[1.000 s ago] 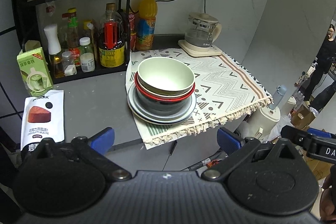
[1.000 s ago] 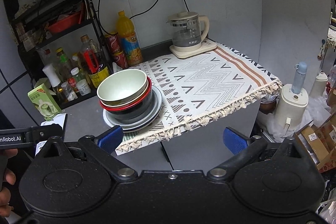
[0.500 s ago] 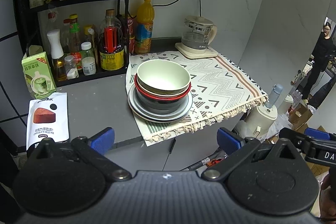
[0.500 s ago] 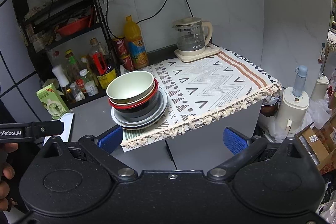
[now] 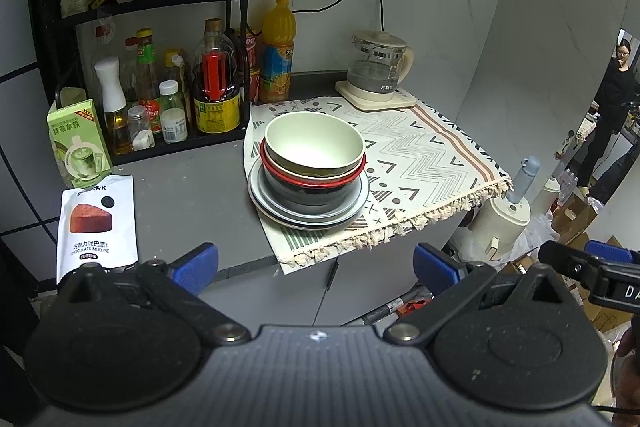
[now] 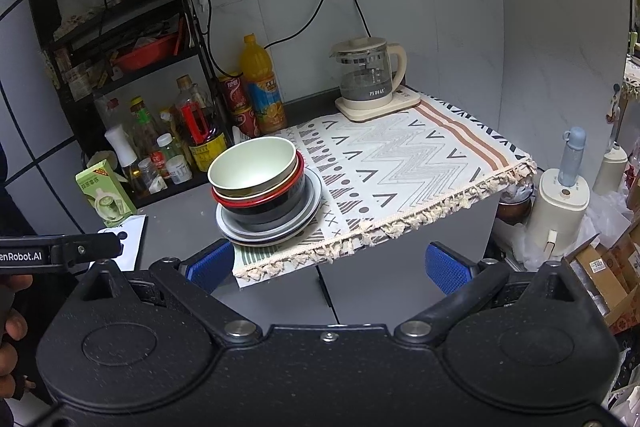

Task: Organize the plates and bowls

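Observation:
A pale green bowl (image 5: 314,147) sits on top of a stack: under it a red-rimmed bowl (image 5: 312,179), a black bowl (image 5: 316,195) and grey plates (image 5: 306,217). The stack stands on the left end of a patterned cloth (image 5: 420,155). It also shows in the right wrist view, with the green bowl (image 6: 254,165) over the plates (image 6: 272,231). My left gripper (image 5: 316,265) is open and empty, well short of the counter's front edge. My right gripper (image 6: 330,267) is open and empty, also back from the counter.
A black rack (image 5: 160,39) with several bottles stands at the back left. A glass kettle (image 5: 378,69) is at the back on the cloth. A green carton (image 5: 78,143) and a snack pouch (image 5: 98,223) lie left. A cream appliance (image 6: 562,203) stands beyond the counter's right end.
Both grippers have drawn back from the counter, so the stack looks smaller and farther off. The stack has not moved. Both grippers stay open.

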Available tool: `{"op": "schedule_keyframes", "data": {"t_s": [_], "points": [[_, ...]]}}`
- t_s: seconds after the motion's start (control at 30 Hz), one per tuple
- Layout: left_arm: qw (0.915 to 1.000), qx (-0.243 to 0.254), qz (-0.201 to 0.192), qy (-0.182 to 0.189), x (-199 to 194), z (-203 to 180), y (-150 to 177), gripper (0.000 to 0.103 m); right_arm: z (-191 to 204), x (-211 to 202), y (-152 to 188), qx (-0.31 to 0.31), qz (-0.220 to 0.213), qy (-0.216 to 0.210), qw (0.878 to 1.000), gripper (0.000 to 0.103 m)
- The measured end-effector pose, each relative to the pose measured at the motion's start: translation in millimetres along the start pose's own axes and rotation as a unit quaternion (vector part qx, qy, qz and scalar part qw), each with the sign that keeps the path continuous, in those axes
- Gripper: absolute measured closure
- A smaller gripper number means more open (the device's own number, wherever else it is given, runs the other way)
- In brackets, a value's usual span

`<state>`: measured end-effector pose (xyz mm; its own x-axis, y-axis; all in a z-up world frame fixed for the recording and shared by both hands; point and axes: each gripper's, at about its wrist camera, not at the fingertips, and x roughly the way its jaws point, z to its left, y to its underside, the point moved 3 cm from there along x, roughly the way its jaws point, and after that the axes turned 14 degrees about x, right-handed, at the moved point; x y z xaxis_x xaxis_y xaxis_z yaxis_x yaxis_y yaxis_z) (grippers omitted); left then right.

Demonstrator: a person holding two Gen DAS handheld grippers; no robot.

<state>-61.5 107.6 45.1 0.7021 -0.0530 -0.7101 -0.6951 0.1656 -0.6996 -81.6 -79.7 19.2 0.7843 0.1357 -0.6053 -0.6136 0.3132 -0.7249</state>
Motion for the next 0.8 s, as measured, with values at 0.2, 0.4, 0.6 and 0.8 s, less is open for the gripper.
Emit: {"op": "schedule_keyframes", "data": {"t_s": [0.2,0.4,0.6,0.8], "points": [[1.0,0.002,-0.002,0.001,-0.2,0.3,-1.8,0.0,-1.0,-1.4,0.0,0.001,0.001,-0.002,1.0,0.001],[0.9999,0.015,-0.004,0.002,-0.7,-0.7,-5.7,0.0,2.3,-2.0,-2.2,-0.007,0.003,-0.005,1.0,0.001],[0.9999,0.013,-0.002,0.006,-1.7,-0.3,-5.6,0.0,5.7,-1.0,-0.1,-0.005,0.009,-0.009,1.0,0.001],[0.9999,0.014,-0.005,0.008,-2.9,-0.4,-5.9,0.0,6.3,-2.2,-1.1,-0.006,0.006,-0.01,1.0,0.001]]}}
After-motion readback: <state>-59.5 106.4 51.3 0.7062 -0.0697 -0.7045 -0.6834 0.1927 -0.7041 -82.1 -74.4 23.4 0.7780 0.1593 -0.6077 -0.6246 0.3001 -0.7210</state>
